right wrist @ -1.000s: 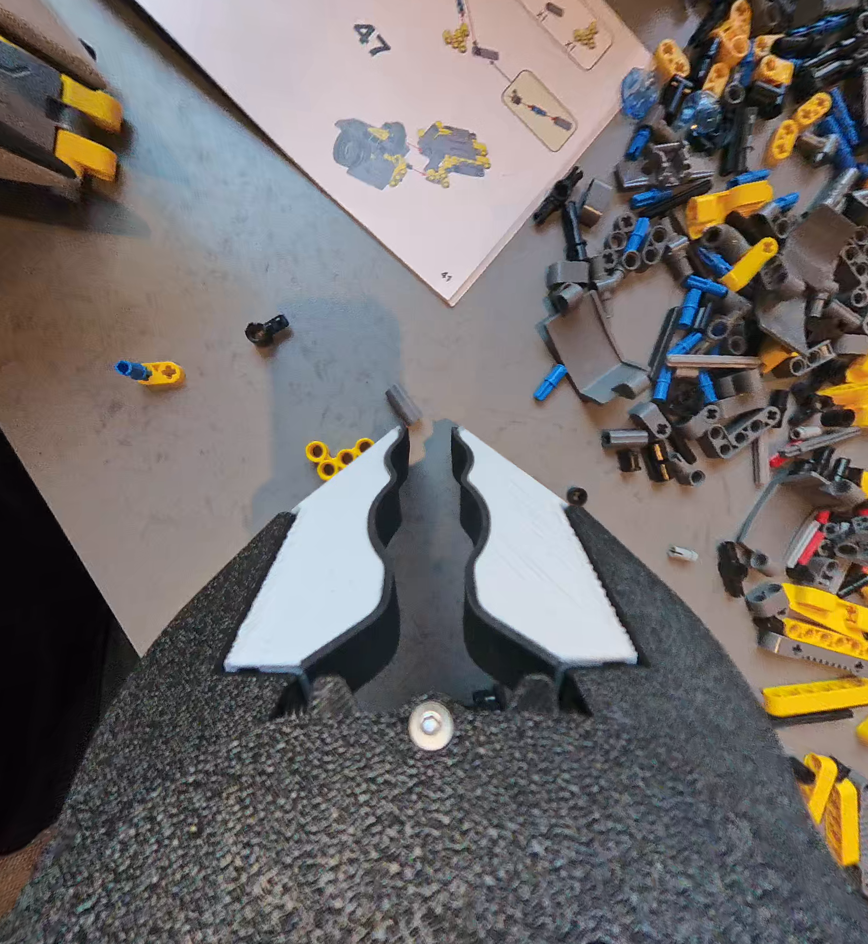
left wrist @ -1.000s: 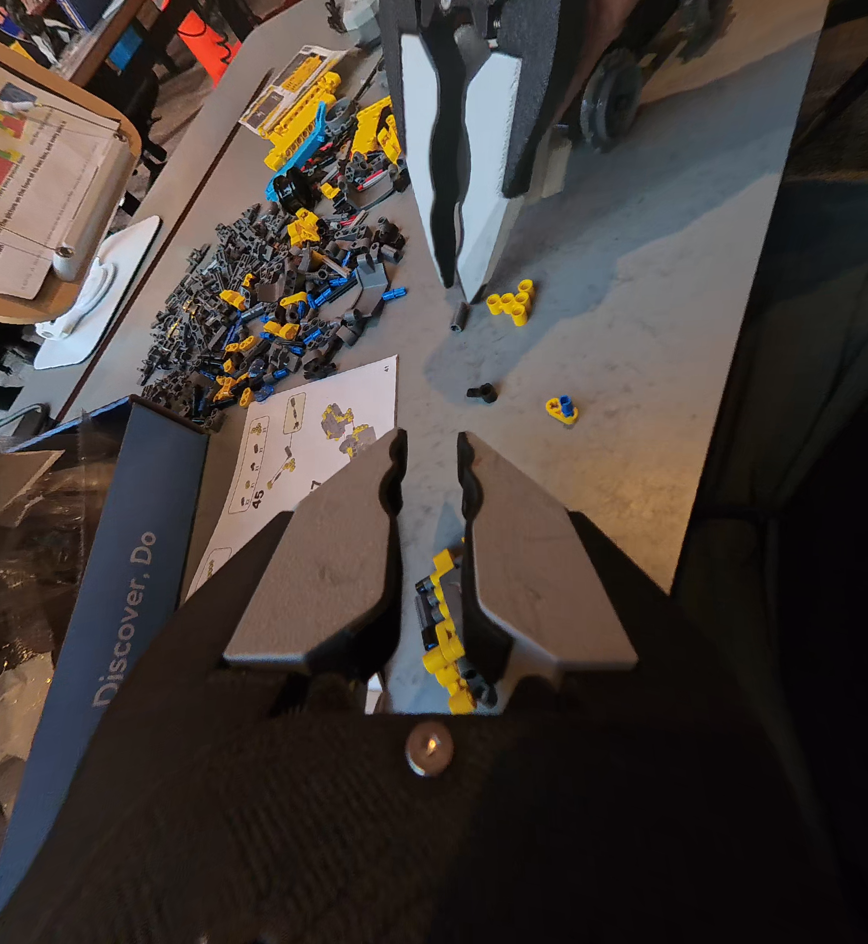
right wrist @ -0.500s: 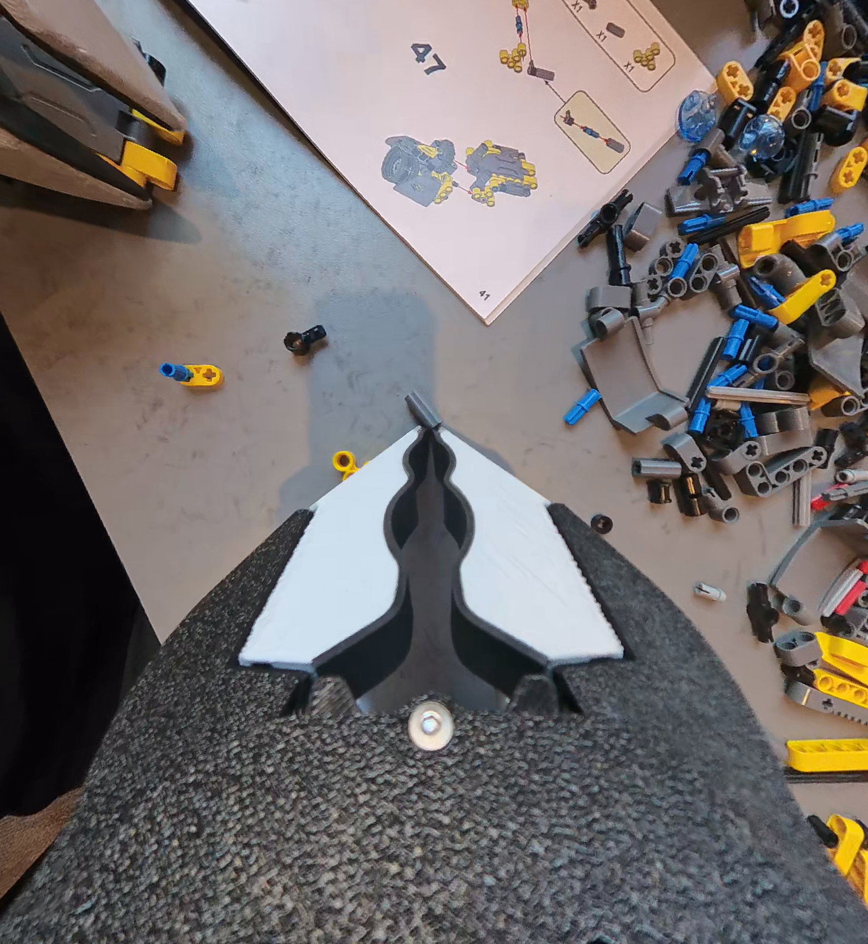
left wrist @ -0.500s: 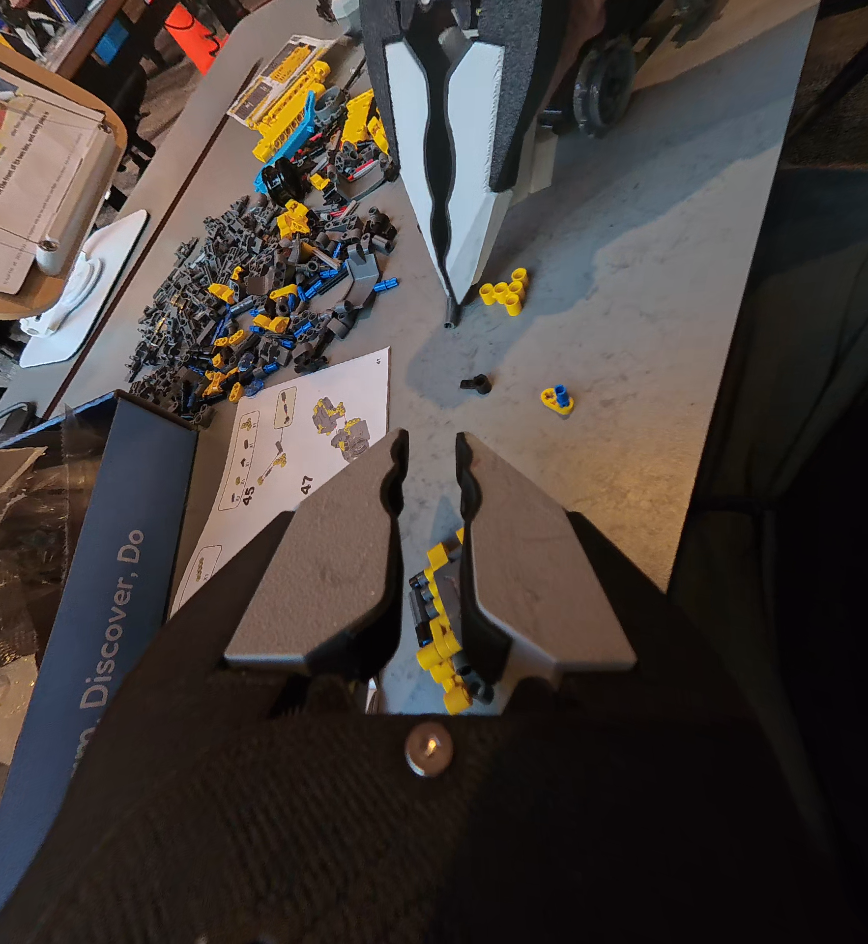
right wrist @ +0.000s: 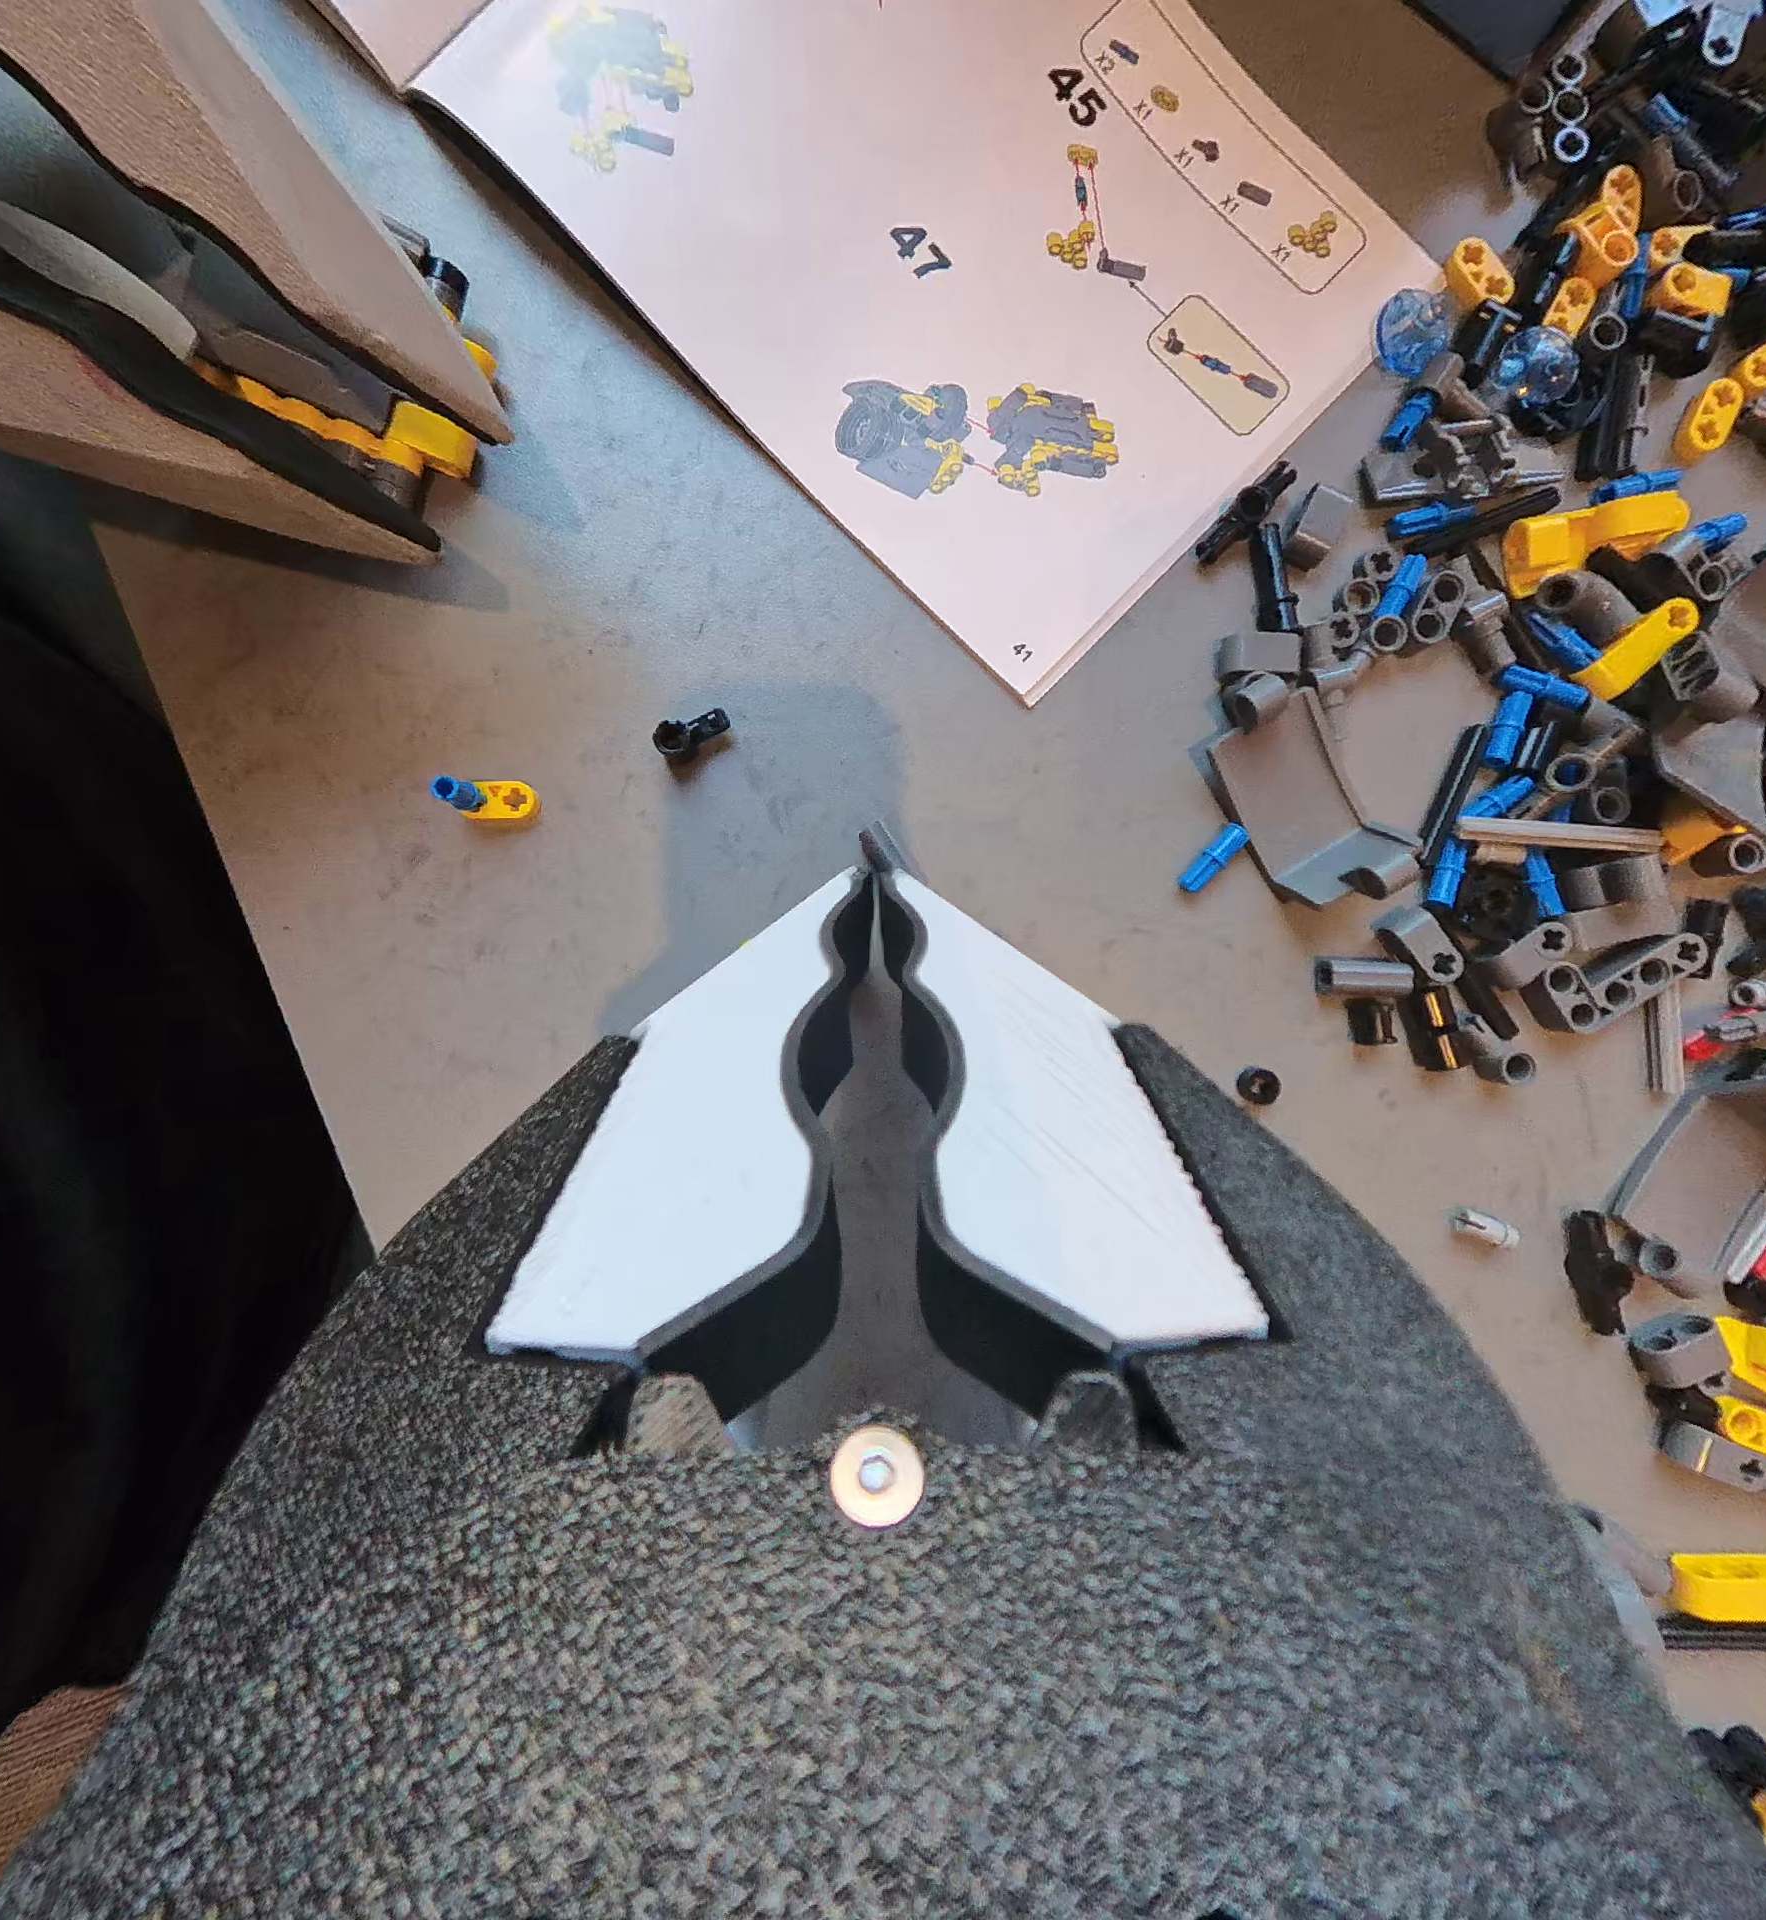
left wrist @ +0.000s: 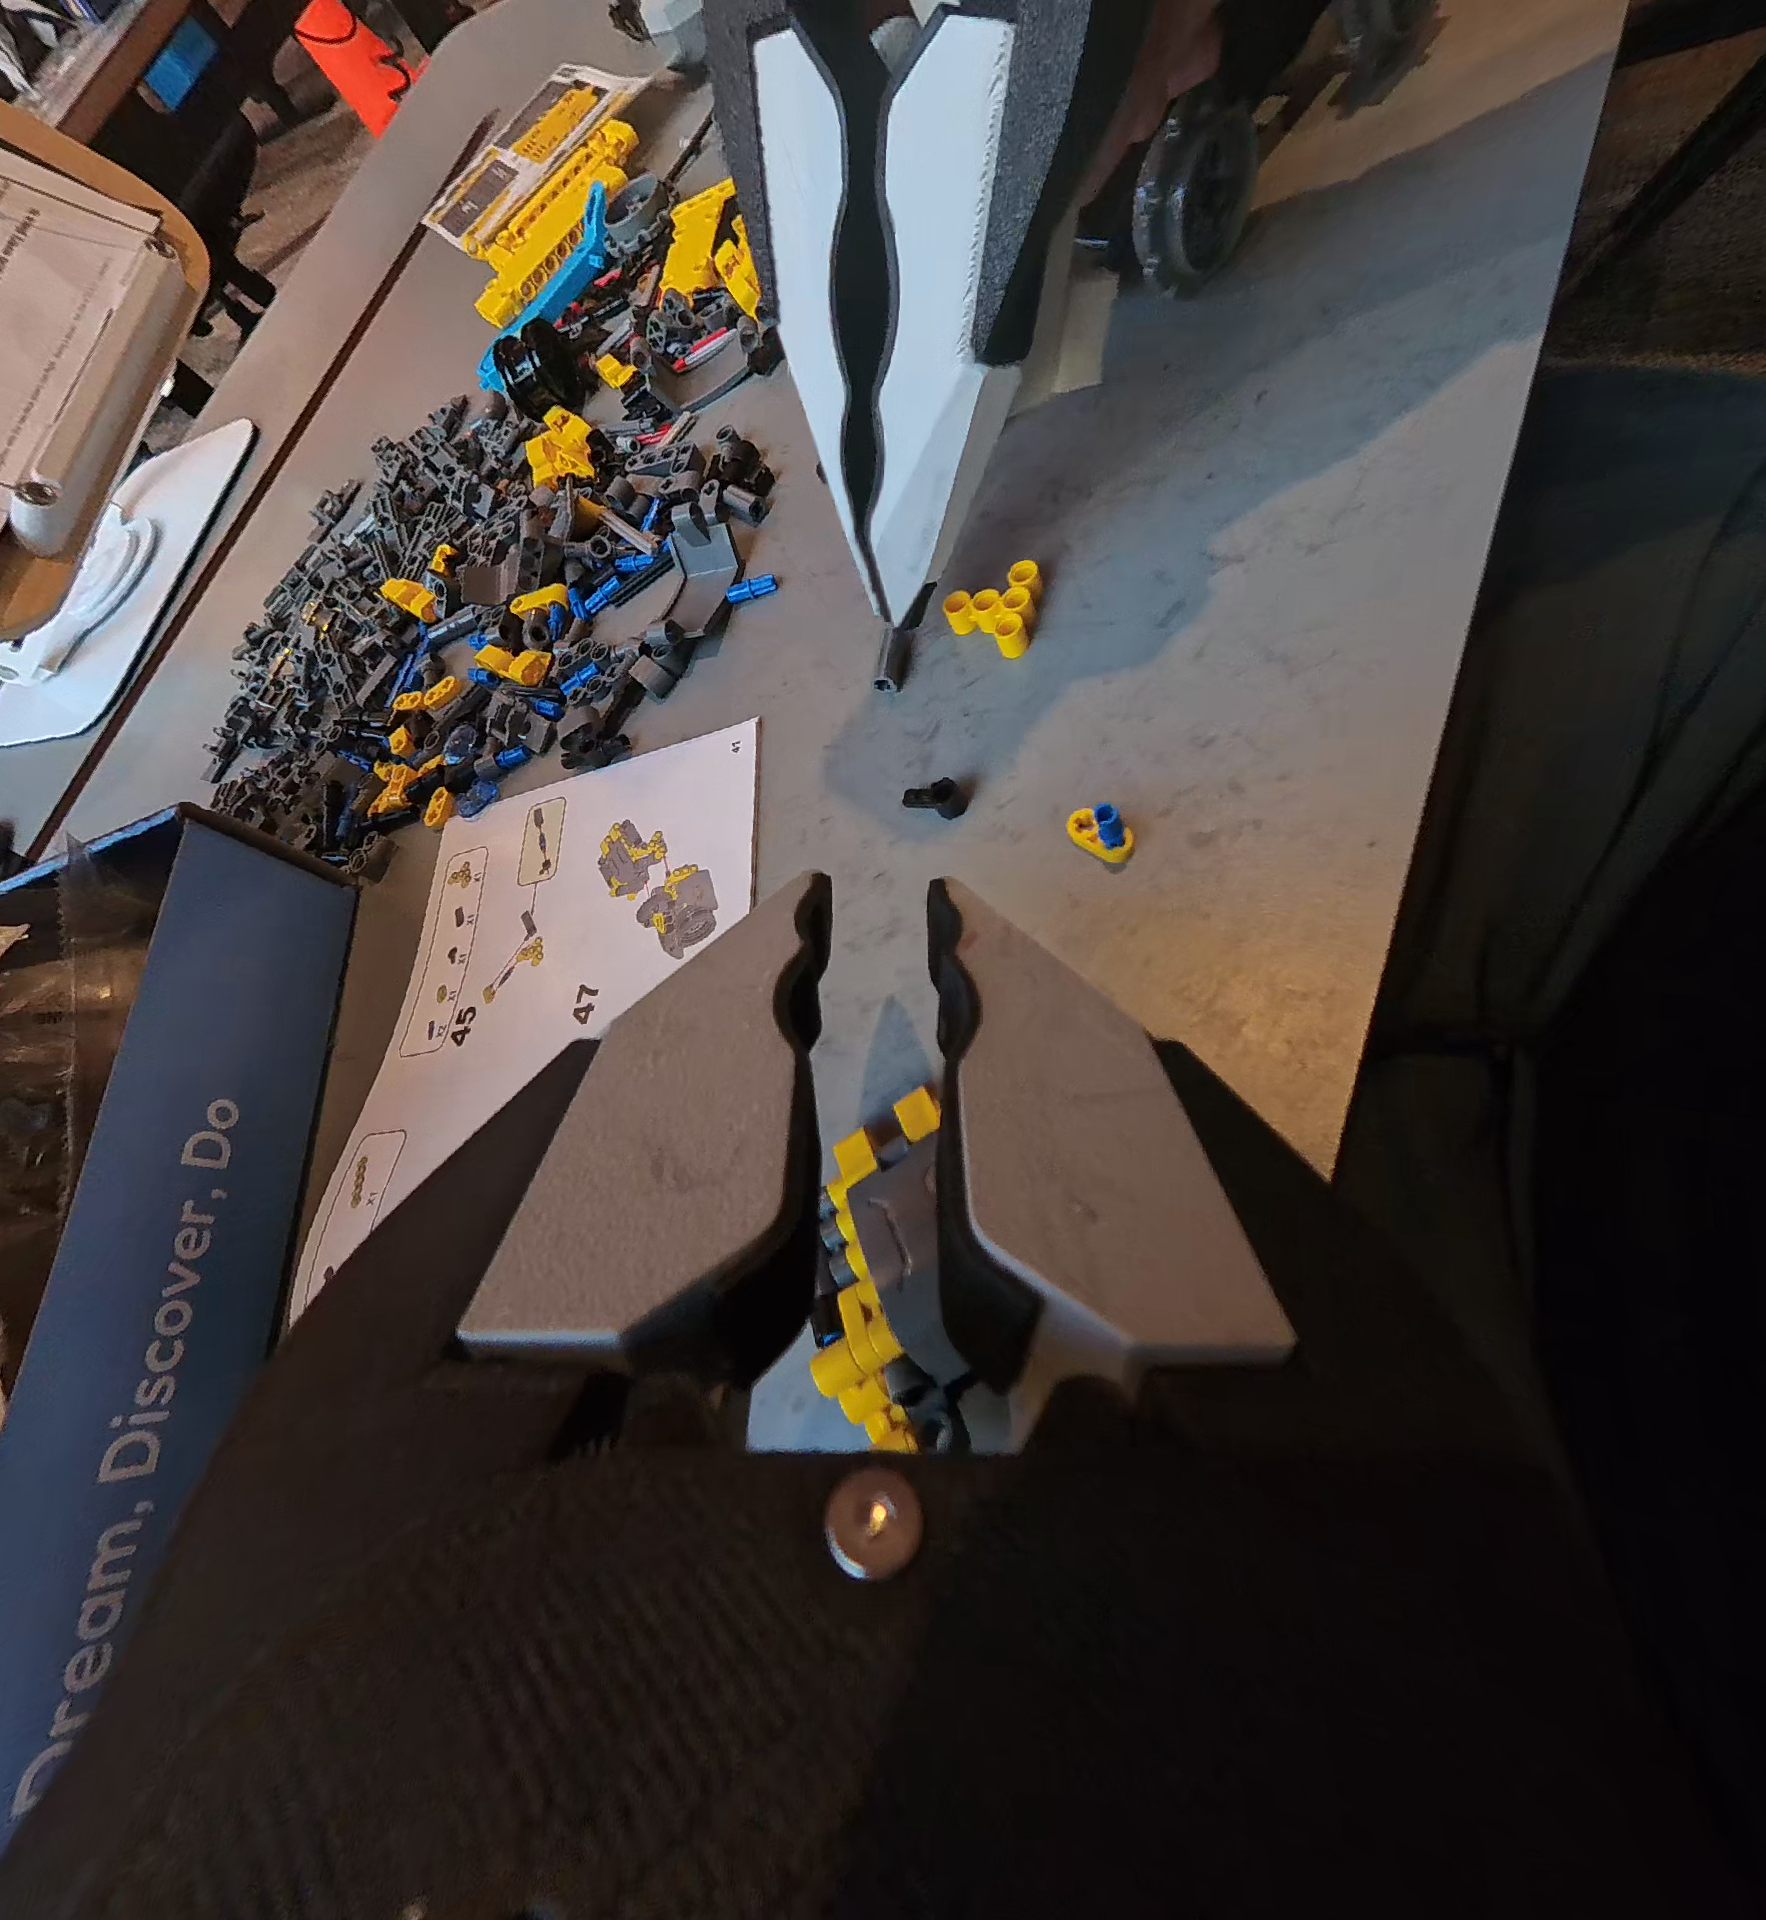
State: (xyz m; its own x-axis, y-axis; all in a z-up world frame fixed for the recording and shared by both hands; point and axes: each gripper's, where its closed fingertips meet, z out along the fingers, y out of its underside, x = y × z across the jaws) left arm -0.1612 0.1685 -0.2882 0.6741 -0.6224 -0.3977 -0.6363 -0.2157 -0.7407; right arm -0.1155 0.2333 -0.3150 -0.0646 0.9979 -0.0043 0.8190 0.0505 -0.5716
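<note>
From the left wrist view, the left gripper (left wrist: 879, 904) has its jaws a little apart at the tips, yet farther back between them sits a small yellow and grey block assembly (left wrist: 874, 1257), pinched there above the grey table (left wrist: 1222, 644). The hold looks shallow on one side — a slight loosening could let the assembly slide out and drop off the near table edge, which is close by. Across the table the right gripper (left wrist: 894, 623) points down with a short dark grey tube (left wrist: 891, 660) at its tip, just beside a yellow connector (left wrist: 993, 613). A black pin (left wrist: 933, 797) and a yellow link with a blue pin (left wrist: 1100, 831) lie apart on bare table, near the open instruction booklet (left wrist: 588, 904) and the heap of loose pieces (left wrist: 484, 623).

From the right wrist view, the white jaws are pressed nearly together and nip the dark grey tube (right wrist: 879, 844) by its end only. That is a thin purchase — the round tube could twist or squirt out, and I judge it would roll toward the black pin (right wrist: 690, 736) or the table edge. The tube is small, plain, smooth and cylindrical; most of it is hidden behind the jaw tips. The left gripper holding the assembly shows at upper left.
</note>
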